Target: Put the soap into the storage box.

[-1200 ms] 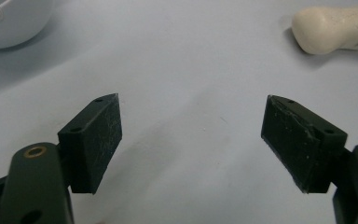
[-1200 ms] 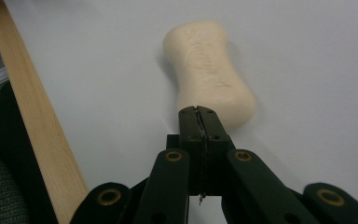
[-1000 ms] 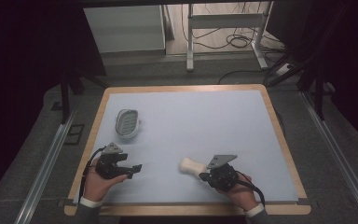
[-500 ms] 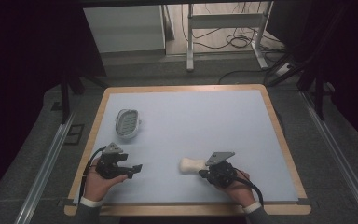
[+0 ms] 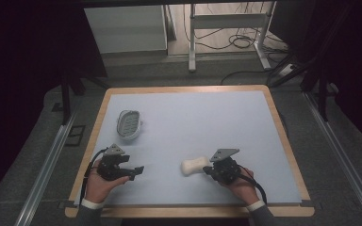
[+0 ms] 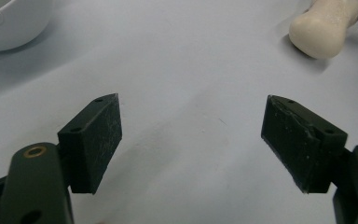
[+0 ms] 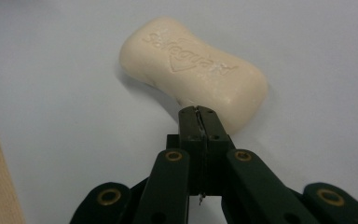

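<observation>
nearest to me, my right gripper [image 5: 210, 168] sits low on the pale blue table with a light wooden rim [image 5: 193, 127]. its fingers [image 7: 198, 122] are pressed flat together with nothing between them, and their tips meet the near end of the cream, waisted bar of soap with embossed lettering [image 7: 193, 70]. in the right gripper view the tips look to be touching the soap, though i cannot tell whether they press on it. the soap lies flat on the table, its long side running away from the fingers, towards the left gripper.

my left gripper [image 5: 140, 169] rests well to the left of the soap, at about the same depth, and points across at it. its fingers [image 6: 94, 140] stand wide apart and hold nothing; bare table shows between them. in the left gripper view the soap [image 6: 325, 23] lies beyond the right-hand finger, with the tip of my other gripper at its far end.

farther back from the soap and off to its left, the white oval soap dish with a slotted grey insert [image 5: 128, 124] stands on the table, well apart from the soap and both grippers.
</observation>
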Available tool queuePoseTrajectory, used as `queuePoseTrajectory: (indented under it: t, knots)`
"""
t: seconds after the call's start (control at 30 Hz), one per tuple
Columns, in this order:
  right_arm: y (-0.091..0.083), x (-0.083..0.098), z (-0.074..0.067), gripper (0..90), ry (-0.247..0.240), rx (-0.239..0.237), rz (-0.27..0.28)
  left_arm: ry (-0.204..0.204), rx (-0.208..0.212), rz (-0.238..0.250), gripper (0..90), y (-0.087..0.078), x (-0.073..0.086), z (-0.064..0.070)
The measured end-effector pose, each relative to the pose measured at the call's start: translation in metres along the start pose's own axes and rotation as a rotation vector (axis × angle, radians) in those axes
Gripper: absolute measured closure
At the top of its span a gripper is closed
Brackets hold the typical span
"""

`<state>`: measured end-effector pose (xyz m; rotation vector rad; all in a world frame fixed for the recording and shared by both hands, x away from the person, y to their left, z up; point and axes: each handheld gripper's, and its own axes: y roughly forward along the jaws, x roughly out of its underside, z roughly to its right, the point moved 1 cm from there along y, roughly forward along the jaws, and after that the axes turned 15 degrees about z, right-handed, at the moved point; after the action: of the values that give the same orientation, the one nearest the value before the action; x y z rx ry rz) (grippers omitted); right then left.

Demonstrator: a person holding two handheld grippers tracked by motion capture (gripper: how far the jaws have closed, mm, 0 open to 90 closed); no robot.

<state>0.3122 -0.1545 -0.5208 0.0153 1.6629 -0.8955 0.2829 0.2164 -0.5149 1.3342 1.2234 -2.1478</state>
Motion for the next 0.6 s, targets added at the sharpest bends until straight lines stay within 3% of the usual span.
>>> queuePoseTrajectory:
  t: [0.33,0.6]
  knots:
    - [0.004,-0.001,0.012,89.6,0.013,0.028,0.003,0.005,0.001,-0.002,20.6,0.001,0.000,0.001]
    - [0.004,-0.001,0.012,89.6,0.008,0.032,0.004,0.004,0.002,0.002,20.4,0.001,-0.001,0.003]
